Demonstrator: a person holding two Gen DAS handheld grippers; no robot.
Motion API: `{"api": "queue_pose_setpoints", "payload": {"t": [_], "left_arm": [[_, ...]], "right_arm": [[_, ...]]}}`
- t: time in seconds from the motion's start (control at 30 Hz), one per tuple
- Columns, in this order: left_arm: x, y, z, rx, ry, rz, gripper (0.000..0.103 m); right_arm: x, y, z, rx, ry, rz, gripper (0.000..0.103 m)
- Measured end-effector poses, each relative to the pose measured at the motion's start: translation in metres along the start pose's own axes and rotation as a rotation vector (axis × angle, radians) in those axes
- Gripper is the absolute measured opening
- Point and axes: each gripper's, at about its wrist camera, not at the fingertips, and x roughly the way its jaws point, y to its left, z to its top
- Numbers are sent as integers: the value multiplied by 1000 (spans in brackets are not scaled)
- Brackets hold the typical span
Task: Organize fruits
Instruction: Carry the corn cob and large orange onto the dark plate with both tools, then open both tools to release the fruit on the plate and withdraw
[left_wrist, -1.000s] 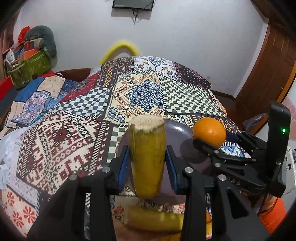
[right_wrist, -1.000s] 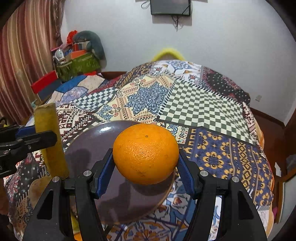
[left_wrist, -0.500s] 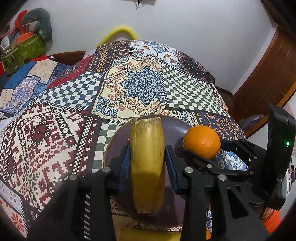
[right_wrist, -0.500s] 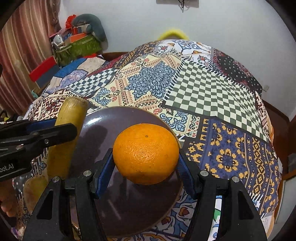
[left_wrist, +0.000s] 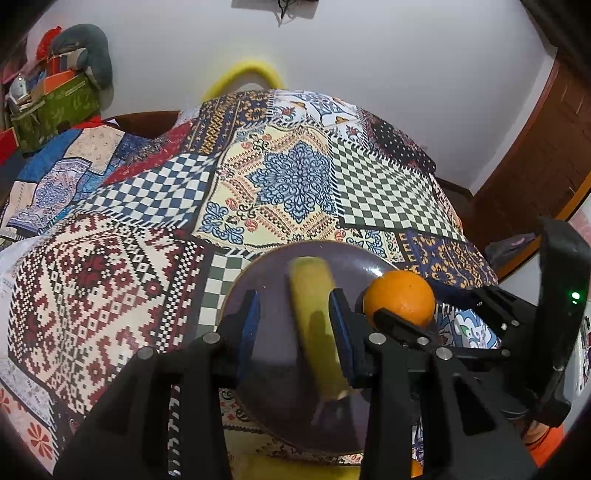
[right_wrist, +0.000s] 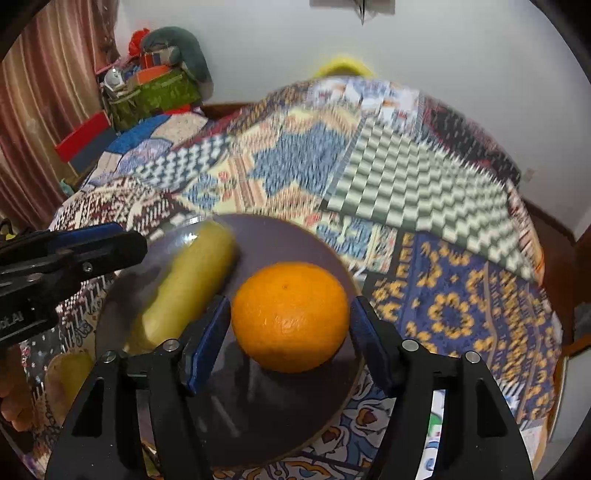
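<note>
The left gripper (left_wrist: 293, 325) is seen with jaws parted; the blurred yellow-green banana piece (left_wrist: 317, 325) lies loose between them on the dark purple round plate (left_wrist: 266, 280), lower centre. The right gripper (right_wrist: 290, 336) is spread slightly wider than the round orange (right_wrist: 290, 317), which rests on the plate (right_wrist: 280, 236). A patchwork patterned cloth (left_wrist: 288, 181) is spread beneath.

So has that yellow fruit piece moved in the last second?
Yes. The yellow fruit piece was upright between the fingers of the left gripper, above the purple plate; now it lies tipped over on the plate, with the jaws apart.
</note>
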Motion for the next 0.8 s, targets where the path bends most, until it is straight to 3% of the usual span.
{"api": "queue_pose_setpoints", "payload": {"t": [0.1,0.37,0.67,0.8], "left_arm": [[-9,0,1,-2,-15,4,38],[-49,-17,-12,66,-76,33,38],[-107,-28,-37,89,-124,30,39],[-128,-32,-52,86,-133,27,45]], "right_arm": [[-13,5,3,-27,-47,-27,74],[-51,8,0,-15,-120,-22,74],[-111,16,-23,15,-207,-21,74],[-133,20,-37,41,-229,-15,74]]}}
